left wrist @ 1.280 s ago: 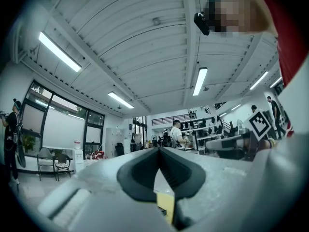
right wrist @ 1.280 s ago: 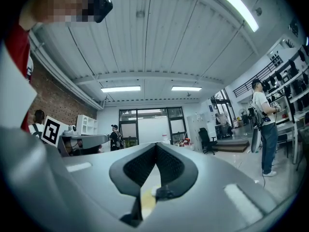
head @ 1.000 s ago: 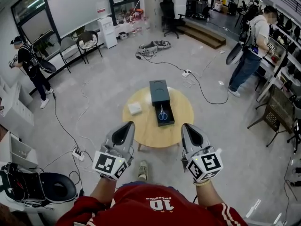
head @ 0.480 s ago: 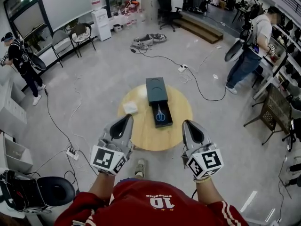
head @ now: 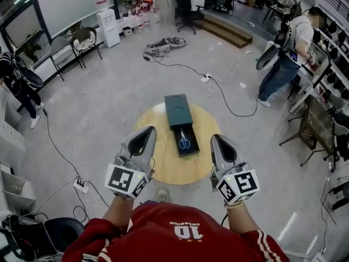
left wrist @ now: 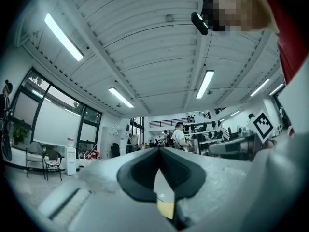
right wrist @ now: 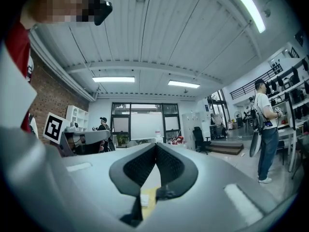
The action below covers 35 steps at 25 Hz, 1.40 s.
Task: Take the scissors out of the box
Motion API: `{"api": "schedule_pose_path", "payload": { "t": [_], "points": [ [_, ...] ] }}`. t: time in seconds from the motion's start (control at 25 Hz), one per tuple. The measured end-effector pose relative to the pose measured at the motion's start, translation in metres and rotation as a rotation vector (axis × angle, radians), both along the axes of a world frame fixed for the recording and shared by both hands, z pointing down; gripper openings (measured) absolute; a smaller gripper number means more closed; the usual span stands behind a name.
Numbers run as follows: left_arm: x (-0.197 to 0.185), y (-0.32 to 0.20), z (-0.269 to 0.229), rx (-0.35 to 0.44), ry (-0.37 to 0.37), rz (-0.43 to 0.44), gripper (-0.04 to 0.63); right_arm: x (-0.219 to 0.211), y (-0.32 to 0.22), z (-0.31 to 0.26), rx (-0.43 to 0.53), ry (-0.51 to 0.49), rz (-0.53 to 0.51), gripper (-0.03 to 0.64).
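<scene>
A dark box lies on the round wooden table, with its drawer pulled out toward me. Blue-handled scissors lie in the drawer. My left gripper is held level over the table's near left edge, left of the drawer, jaws closed together and empty. My right gripper is held level at the table's near right edge, right of the drawer, also shut and empty. In the left gripper view the left gripper has its pads meeting at the tip. In the right gripper view the right gripper looks the same.
A person stands at shelves on the right and another person at the far left. Cables and a power strip lie on the floor. An office chair and steps stand at the back.
Both grippers and my view have moved forward to the table, which now sits closer between the grippers. The white item on the table's left is now hidden behind the left gripper.
</scene>
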State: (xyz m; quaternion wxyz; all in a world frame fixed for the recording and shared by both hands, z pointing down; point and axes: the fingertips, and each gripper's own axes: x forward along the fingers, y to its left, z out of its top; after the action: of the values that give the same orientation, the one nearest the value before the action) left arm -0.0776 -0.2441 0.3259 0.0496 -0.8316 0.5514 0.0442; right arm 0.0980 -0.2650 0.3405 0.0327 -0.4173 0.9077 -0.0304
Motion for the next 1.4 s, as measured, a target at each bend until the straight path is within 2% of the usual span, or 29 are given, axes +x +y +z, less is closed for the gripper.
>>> {"api": "schedule_pose_path", "payload": {
  "t": [0.32,0.84,1.08,1.4],
  "points": [
    [-0.014,-0.024,0.000,0.002,0.006,0.022,0.003,-0.018,-0.018,-0.002,0.010,0.003,0.011,-0.001],
    [-0.023,-0.036,0.007,-0.012,0.010,0.051,0.003,-0.038,-0.027,0.006,0.004,0.037,-0.015,0.144],
    [-0.030,-0.047,0.013,-0.026,0.020,0.061,0.003,-0.040,-0.040,0.022,-0.025,0.042,0.005,0.149],
    [-0.039,-0.069,0.019,-0.042,0.030,0.105,0.003,-0.044,-0.064,0.073,-0.079,0.090,0.043,0.149]
  ]
}}
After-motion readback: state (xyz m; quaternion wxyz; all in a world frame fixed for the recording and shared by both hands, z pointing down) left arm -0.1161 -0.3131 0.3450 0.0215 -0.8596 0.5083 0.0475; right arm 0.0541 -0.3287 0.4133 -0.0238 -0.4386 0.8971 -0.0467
